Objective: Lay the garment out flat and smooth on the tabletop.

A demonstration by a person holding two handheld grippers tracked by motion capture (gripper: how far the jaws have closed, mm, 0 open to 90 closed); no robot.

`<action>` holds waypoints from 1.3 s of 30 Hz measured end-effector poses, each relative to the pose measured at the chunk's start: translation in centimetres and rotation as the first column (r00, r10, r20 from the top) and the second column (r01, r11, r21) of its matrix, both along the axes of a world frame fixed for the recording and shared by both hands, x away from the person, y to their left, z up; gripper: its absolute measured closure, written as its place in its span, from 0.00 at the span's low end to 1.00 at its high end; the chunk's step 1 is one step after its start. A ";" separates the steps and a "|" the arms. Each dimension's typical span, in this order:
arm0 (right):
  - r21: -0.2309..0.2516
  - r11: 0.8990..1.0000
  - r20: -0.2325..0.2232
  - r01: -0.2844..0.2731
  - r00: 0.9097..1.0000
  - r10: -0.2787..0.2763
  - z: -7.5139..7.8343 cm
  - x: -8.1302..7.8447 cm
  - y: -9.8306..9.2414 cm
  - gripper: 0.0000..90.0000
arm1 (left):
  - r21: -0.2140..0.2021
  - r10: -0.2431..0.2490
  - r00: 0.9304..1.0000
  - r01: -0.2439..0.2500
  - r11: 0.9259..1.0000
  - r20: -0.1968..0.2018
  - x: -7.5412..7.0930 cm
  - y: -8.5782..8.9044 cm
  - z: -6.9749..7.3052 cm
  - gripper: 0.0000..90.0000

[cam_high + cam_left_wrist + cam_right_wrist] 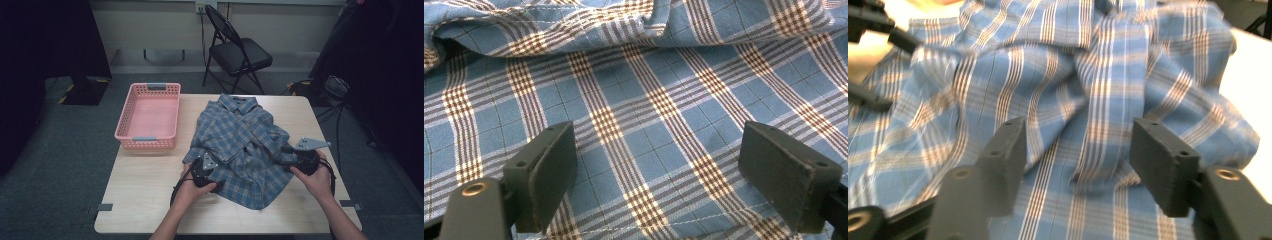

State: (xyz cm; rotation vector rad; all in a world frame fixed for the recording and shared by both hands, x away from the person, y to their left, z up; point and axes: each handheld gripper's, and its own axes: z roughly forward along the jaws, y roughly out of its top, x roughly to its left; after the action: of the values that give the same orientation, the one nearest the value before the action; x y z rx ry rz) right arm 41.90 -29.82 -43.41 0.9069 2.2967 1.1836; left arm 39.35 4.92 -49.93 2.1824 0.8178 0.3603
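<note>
Right now I have both hands low over the blue plaid shirt (240, 145), which lies crumpled and partly folded on the tabletop (150, 200), its collar at the far edge and its hem towards me. My left gripper (204, 167) sits at the near left edge of the shirt, just beside the bunched sleeve there. Along its own view, the left gripper (659, 170) stands wide, both black pads apart with flat plaid cloth lying under the gap and a fold of fabric rising beyond; neither pad presses on the cloth. My right gripper (289, 156) hangs at the right side of the shirt, its grey three-cornered plate on top and its nose pointing left into the fabric. Seen along its jaws, the right gripper (1078, 155) is moderately wide, with a rumpled ridge of shirt in the gap between the pads, and no cloth pinched that I can make out; that picture is a little blurred. The tips of my other gripper show at the upper left corner of that view. Off to the far left on the tabletop stands a pink basket (127, 131), well apart from the shirt. Beyond the far edge of the tabletop, on the floor, stands a black folding chair (239, 50).
</note>
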 end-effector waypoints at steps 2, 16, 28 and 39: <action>0.005 1.000 -0.009 0.004 1.000 -0.004 0.2 1.4 0.9 0.49 | 0.000 0.000 1.000 0.000 1.000 0.000 0.0 0.0 0.0 0.17; -0.049 0.998 -0.043 0.051 0.998 -0.053 -1.1 6.2 2.8 0.62 | 0.001 -0.003 1.000 0.003 1.000 -0.001 0.0 0.0 0.0 0.17; -0.083 0.996 -0.067 0.024 0.997 -0.029 -1.8 6.6 3.1 0.94 | 0.001 -0.002 1.000 0.002 1.000 -0.001 0.0 0.0 0.0 0.17; 0.015 0.999 -0.042 0.051 0.998 -0.051 0.9 5.9 0.8 0.97 | 0.001 -0.002 1.000 0.002 1.000 -0.001 0.0 0.0 0.0 0.17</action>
State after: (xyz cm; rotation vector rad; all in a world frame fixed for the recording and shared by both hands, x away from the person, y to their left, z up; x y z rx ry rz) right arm 47.82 -29.05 -42.51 0.9996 2.2855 1.1743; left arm 39.39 4.93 -49.92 2.1840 0.8157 0.3587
